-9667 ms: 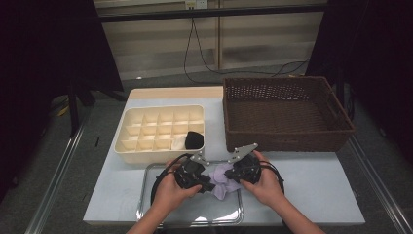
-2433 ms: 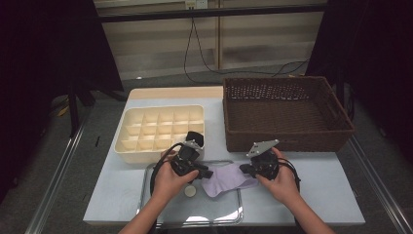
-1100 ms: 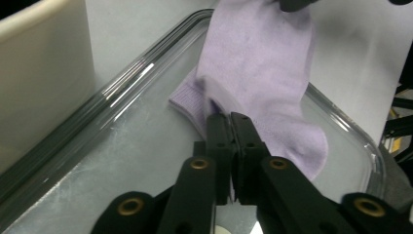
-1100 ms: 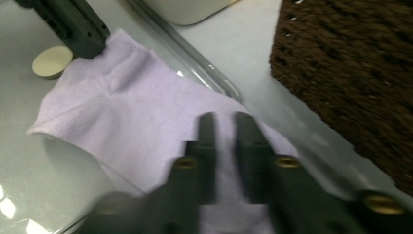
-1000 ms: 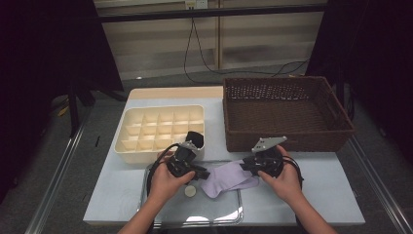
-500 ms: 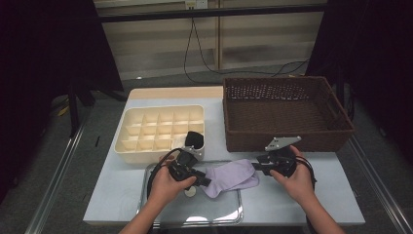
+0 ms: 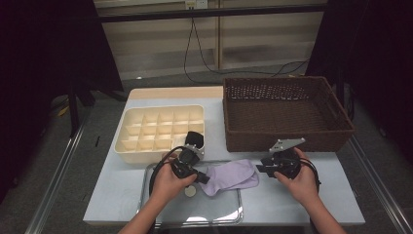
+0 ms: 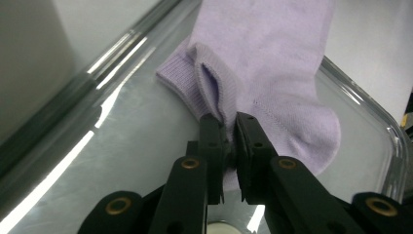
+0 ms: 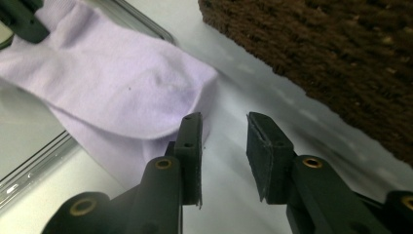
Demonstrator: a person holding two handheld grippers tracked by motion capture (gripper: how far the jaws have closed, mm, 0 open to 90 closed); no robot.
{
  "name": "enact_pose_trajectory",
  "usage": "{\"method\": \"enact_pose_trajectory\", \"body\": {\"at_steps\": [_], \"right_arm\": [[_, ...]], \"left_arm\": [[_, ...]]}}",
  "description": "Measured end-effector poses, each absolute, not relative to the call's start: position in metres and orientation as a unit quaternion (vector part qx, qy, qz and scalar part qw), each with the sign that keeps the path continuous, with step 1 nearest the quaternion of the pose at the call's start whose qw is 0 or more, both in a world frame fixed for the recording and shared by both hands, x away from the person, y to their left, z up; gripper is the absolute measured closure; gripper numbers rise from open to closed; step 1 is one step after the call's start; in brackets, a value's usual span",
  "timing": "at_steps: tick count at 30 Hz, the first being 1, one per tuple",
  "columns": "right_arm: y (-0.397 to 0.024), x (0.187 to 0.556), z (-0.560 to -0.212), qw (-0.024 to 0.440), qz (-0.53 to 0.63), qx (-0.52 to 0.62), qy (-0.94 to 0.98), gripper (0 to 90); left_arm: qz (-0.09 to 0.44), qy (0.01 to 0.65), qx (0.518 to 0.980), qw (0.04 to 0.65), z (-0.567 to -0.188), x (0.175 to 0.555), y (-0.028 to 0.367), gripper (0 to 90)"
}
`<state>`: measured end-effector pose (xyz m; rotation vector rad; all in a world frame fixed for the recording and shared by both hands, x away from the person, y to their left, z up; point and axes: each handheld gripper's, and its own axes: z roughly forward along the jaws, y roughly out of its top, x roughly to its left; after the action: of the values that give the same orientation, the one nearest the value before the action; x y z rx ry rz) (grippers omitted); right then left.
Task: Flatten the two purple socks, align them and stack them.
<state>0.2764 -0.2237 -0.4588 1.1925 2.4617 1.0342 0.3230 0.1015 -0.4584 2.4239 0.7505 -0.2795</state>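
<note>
- High view: a pale lilac knitted sock (image 7: 230,176) lies flat, its cuff end over the shallow clear plastic tray (image 7: 170,214) at the near edge of the white table (image 7: 112,185) and its toe end out on the bare tabletop toward the right. The left gripper (image 7: 202,178) is at the cuff end, the right gripper (image 7: 258,169) just beside the toe. Behind stand a cream plastic organiser box with a grid of small compartments (image 7: 160,132), a rolled black sock (image 7: 195,139) in its near right corner cell, and a dark brown woven wicker basket (image 7: 285,112). A small round pale disc (image 7: 190,191) sits in the tray near the left hand.
- Left gripper view: the black jaws have just been closing and are now clenched on a fold of the sock's ribbed cuff (image 8: 214,92), fabric pinched between the pads.
- Right gripper view: the jaws stand apart with nothing between them; the sock's toe (image 9: 195,83) lies just to the left of the left pad, the basket wall (image 9: 341,53) beyond.
- Step in hand, as I judge it: the sock is spread out and the fold or roll is starting from the cuff.
- Next move: the right gripper likely needs to shift onto the toe and pinch it, or pin it, so the left can carry the cuff over without dragging the whole sock.
</note>
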Motion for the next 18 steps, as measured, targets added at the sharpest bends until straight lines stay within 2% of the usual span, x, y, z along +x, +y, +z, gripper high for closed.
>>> {"method": "enact_pose_trajectory", "body": {"at_steps": [7,11,12,14,15,18], "right_arm": [[-0.207,0.275,-0.469,0.085,0.339,0.385,0.854,64.1],[-0.202,0.273,-0.473,0.087,0.329,0.381,0.860,65.1],[-0.202,0.273,-0.472,0.089,0.326,0.380,0.861,67.0],[-0.201,0.273,-0.472,0.081,0.328,0.376,0.863,80.9],[-0.201,0.272,-0.471,0.076,0.329,0.372,0.864,84.5],[-0.204,0.273,-0.467,0.085,0.317,0.374,0.867,87.8]], "left_arm": [[-0.101,0.283,0.907,0.295,-0.459,0.322,0.101,82.4],[-0.098,0.282,0.908,0.293,-0.459,0.321,0.101,82.4],[-0.098,0.283,0.909,0.291,-0.459,0.321,0.101,82.4],[-0.098,0.283,0.908,0.291,-0.459,0.321,0.101,82.5],[-0.098,0.284,0.908,0.291,-0.459,0.321,0.101,82.5],[-0.096,0.280,0.911,0.288,-0.459,0.321,0.100,82.8]]}}
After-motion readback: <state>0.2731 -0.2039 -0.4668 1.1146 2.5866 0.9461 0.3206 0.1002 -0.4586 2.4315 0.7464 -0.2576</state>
